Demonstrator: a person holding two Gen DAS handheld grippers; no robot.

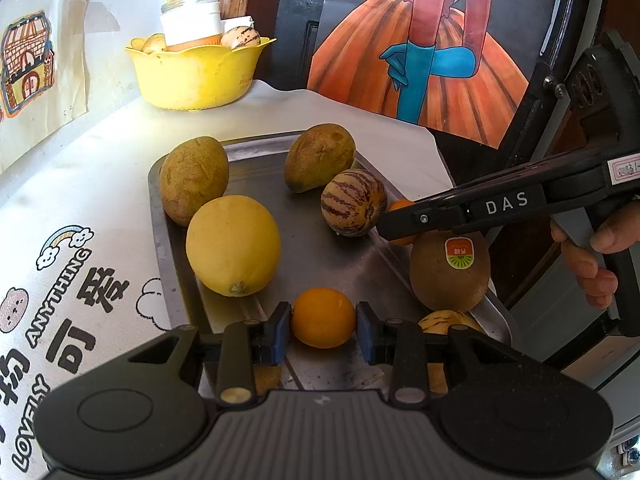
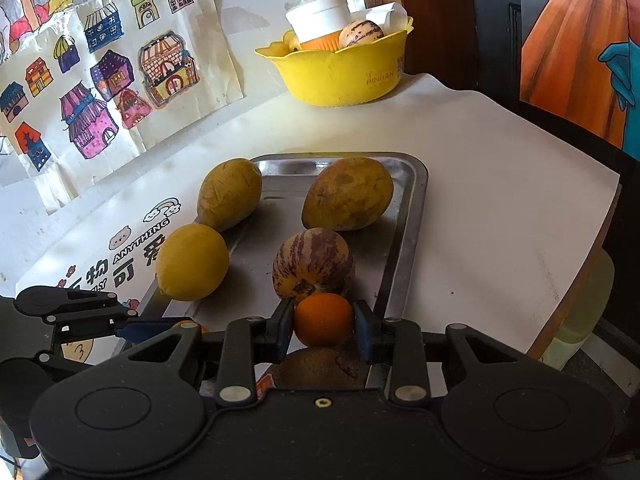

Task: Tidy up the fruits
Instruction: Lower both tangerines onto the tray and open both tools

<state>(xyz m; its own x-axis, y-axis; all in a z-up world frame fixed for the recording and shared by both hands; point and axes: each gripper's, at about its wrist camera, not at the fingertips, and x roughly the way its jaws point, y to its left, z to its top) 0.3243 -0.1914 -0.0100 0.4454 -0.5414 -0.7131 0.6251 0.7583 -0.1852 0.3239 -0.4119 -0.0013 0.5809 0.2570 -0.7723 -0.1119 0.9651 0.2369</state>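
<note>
So both claws have a small orange fruit each right now. The left gripper (image 1: 323, 322) is clamped on a yellow-orange one (image 1: 323, 317), blue pads touching it on both sides, just over the near end of the metal tray (image 1: 320, 248). The right gripper (image 2: 323, 326) is squeezed on a darker orange one (image 2: 323, 319), right in front of the striped melon (image 2: 314, 263) and above the kiwi (image 2: 320, 368). From the left camera you can see that right tool coming in from the side, a hand (image 1: 592, 260) wrapped round its handle, tips poking in between the striped melon and the kiwi with the sticker.

The rest sits on the tray: a big yellow lemon (image 1: 233, 245) on the left edge, two brownish-green mango-looking fruits (image 1: 194, 180) (image 1: 319, 157) at the far end, the striped melon near the right rim. Another striped fruit (image 1: 448, 320) peeks out behind the left claw's right finger.

Back by the wall there's a yellow bowl (image 1: 196, 74) holding a white jar (image 1: 191, 20) and more fruit. The tray sits on a white cloth (image 1: 80, 280) with cartoon print.
</note>
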